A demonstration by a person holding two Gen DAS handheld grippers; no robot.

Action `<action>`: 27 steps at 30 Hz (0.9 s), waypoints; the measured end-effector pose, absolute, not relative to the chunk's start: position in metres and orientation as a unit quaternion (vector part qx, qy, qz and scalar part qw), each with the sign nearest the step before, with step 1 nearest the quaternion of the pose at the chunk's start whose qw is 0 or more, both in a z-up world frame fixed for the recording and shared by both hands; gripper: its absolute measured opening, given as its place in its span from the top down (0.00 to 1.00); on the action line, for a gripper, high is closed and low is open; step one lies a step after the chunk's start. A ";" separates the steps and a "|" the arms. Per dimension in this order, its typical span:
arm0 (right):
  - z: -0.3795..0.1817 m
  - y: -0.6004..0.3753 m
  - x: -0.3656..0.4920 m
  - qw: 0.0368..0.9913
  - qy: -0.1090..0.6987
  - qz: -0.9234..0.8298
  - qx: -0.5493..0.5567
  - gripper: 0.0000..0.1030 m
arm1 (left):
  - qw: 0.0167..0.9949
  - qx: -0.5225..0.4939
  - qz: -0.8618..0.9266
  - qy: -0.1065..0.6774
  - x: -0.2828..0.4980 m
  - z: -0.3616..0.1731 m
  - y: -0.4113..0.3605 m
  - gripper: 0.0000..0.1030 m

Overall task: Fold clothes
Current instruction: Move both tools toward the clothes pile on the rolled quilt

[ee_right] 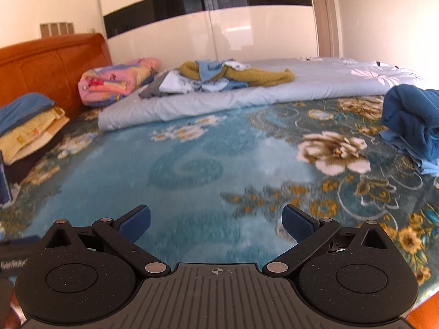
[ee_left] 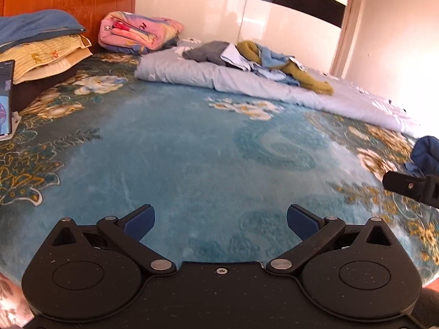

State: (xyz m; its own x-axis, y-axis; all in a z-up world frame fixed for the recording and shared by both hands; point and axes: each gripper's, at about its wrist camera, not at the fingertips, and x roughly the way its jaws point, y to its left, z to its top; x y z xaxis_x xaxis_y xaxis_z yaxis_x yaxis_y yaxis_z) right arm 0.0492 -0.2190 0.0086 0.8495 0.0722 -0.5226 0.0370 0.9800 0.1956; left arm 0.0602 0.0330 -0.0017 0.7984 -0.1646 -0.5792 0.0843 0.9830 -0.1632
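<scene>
A crumpled dark blue fleece garment (ee_right: pixel 414 120) lies at the right edge of a teal floral plush blanket (ee_right: pixel 192 170) covering the bed, well apart from a far heap of olive, pale blue and grey clothes (ee_right: pixel 219 78) resting on a folded light blue quilt (ee_right: pixel 247 98). The left gripper (ee_left: pixel 221 223) and right gripper (ee_right: pixel 216 220) both hover over bare blanket, jaws spread wide and holding nothing. A folded pink floral quilt (ee_right: pixel 115 82) sits against the orange wooden headboard (ee_right: pixel 55 63). Only the left wrist view shows a phone on a stand (ee_left: pixel 6 98) at far left, and the tip of the right gripper beside the blue garment.
</scene>
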 end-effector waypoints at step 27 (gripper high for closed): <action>0.101 -0.272 0.026 0.992 0.104 0.004 0.068 0.00 | 0.970 -0.007 -0.003 0.243 0.081 0.052 0.059 0.01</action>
State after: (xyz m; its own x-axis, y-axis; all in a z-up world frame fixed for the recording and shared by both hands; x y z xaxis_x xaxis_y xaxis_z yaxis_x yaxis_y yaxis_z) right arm 0.0264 -0.2722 0.1007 0.9785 0.0216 -0.2051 0.0067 0.9906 0.1365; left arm 0.0809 0.0591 0.0520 0.8820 -0.0090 -0.4711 0.0024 0.9999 -0.0146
